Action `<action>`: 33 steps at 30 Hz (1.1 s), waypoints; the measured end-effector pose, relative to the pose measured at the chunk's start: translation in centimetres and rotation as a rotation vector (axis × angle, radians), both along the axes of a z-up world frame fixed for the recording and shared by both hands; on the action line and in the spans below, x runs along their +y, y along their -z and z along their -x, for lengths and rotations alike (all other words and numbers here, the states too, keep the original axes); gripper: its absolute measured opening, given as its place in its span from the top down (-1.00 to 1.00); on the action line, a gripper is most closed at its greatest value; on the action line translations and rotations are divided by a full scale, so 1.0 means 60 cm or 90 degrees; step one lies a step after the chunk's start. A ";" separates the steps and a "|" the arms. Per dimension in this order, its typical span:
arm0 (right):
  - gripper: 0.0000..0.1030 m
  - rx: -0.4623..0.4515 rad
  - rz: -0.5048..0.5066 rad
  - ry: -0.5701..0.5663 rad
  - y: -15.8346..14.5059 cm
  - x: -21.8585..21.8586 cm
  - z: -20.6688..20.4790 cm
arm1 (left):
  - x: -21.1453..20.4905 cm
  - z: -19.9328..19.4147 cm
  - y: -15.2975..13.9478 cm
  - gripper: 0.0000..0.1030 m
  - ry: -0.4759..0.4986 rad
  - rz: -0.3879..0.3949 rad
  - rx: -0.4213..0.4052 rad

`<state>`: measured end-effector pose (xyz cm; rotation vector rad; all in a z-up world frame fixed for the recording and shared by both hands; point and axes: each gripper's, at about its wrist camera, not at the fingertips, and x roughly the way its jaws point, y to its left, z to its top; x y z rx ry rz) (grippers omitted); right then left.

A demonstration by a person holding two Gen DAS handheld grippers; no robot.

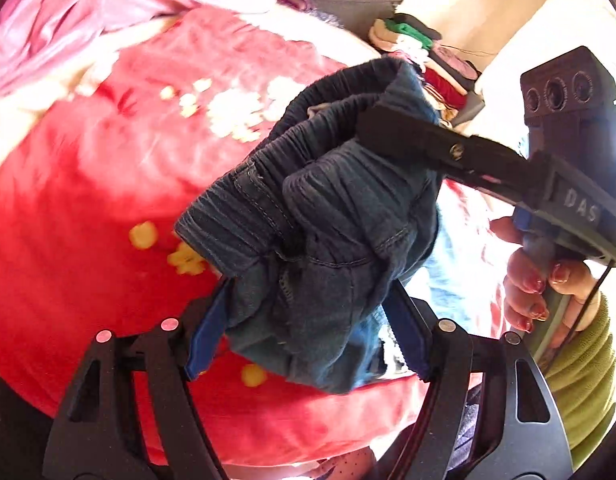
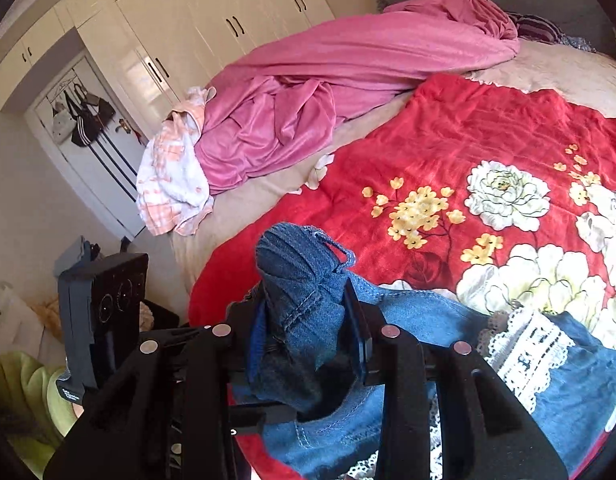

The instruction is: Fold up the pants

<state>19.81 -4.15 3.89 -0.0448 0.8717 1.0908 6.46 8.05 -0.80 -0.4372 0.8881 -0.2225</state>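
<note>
The pants are blue denim with an elastic waistband (image 1: pixel 328 200) and white lace trim (image 2: pixel 532 356). My left gripper (image 1: pixel 304 332) is shut on a bunched part of the waistband, held above the bed. My right gripper (image 2: pixel 308 332) is shut on another bunch of the denim (image 2: pixel 300 280); its black finger (image 1: pixel 428 140) reaches into the left wrist view from the right, against the waistband. The rest of the pants (image 2: pixel 588 384) lies on the red floral blanket (image 2: pixel 488 140).
A pink blanket (image 2: pixel 328 92) and an orange-white checked cloth (image 2: pixel 172 184) lie at the bed's far side. White wardrobes (image 2: pixel 212 28) and a door with hanging bags (image 2: pixel 84 120) stand behind. A stack of folded clothes (image 1: pixel 428 64) sits beyond the bed. The left gripper's body (image 2: pixel 104 312) is at lower left.
</note>
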 end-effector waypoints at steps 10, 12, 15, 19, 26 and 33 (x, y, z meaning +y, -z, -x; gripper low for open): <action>0.38 -0.014 -0.053 0.043 -0.023 -0.117 0.004 | -0.105 -0.012 -0.051 -0.26 0.048 -0.044 -0.032; 0.38 -0.017 -0.058 0.052 -0.023 -0.138 0.005 | -0.127 -0.016 -0.056 -0.26 0.058 -0.049 -0.033; 0.38 -0.022 -0.061 0.070 -0.024 -0.171 0.005 | -0.157 -0.025 -0.056 -0.26 0.076 -0.053 -0.030; 0.33 -0.029 -0.058 0.119 -0.007 -0.226 0.007 | -0.200 -0.026 -0.049 -0.29 0.116 -0.038 -0.025; -0.11 0.037 -0.087 0.241 0.047 -0.356 0.011 | -0.248 -0.002 -0.007 -0.29 0.200 -0.010 -0.003; -0.24 0.011 -0.064 0.250 0.032 -0.364 0.045 | -0.229 0.016 -0.030 -0.29 0.157 -0.099 -0.049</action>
